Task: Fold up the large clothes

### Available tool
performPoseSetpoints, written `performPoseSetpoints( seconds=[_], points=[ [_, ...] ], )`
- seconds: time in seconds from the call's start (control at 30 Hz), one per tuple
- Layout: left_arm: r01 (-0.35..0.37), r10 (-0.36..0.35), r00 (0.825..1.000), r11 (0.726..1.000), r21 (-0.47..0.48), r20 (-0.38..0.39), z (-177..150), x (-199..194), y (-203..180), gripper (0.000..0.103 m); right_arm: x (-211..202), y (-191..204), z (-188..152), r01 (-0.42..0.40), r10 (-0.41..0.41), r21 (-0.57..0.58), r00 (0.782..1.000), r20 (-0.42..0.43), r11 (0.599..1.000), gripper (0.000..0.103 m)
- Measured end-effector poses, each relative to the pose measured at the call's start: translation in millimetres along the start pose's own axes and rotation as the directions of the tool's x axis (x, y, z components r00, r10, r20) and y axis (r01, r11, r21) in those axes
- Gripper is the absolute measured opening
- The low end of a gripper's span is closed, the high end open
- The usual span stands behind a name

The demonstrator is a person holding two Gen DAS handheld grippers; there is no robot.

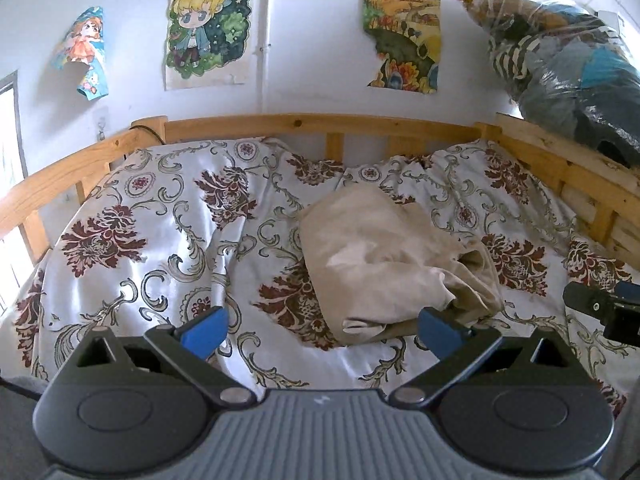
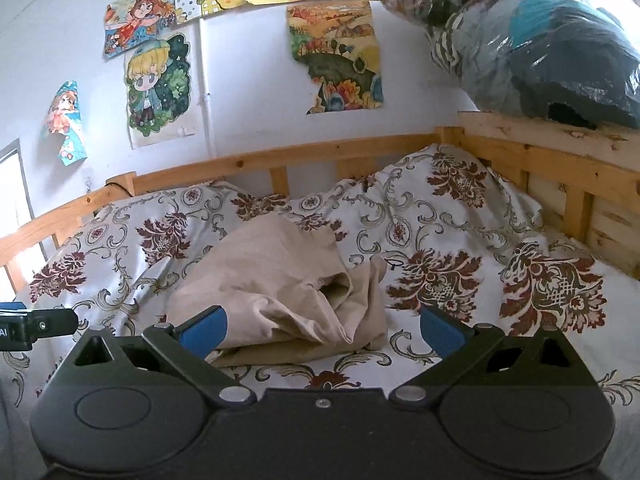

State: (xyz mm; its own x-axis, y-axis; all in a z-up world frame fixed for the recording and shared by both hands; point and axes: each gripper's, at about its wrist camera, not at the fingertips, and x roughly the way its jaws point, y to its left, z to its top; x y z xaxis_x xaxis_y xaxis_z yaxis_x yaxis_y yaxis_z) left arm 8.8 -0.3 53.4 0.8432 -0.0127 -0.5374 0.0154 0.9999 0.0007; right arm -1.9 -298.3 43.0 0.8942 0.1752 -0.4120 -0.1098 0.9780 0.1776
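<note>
A crumpled beige garment (image 1: 384, 256) lies in a heap on the flowered bedspread (image 1: 160, 240), a little right of the middle. My left gripper (image 1: 320, 328) hovers open just in front of it, its right blue pad (image 1: 436, 328) near the heap's front edge. In the right wrist view the same beige garment (image 2: 280, 280) sits ahead and left of centre on the bedspread (image 2: 500, 280). My right gripper (image 2: 322, 330) is open above the heap's near edge, with nothing between its fingers. Each gripper shows at the edge of the other's view: the right gripper (image 1: 604, 308), the left gripper (image 2: 32, 326).
A wooden bed rail (image 1: 312, 122) runs round the back and right side. A clear plastic bag of dark clothes (image 1: 568, 72) rests on the right rail. Drawings (image 1: 208, 32) hang on the white wall. A window (image 1: 10, 136) stands at the left.
</note>
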Motion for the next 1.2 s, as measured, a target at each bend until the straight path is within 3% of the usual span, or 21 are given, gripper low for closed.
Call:
performPoseSetpoints(
  seconds=[1.2],
  points=[
    [0.004, -0.004, 1.0, 1.0, 0.002, -0.022, -2.0, 2.5, 2.1, 0.102, 4.1, -1.0, -2.1, 0.016, -0.016, 0.018, 1.0, -0.019, 1.0, 0.102]
  ],
)
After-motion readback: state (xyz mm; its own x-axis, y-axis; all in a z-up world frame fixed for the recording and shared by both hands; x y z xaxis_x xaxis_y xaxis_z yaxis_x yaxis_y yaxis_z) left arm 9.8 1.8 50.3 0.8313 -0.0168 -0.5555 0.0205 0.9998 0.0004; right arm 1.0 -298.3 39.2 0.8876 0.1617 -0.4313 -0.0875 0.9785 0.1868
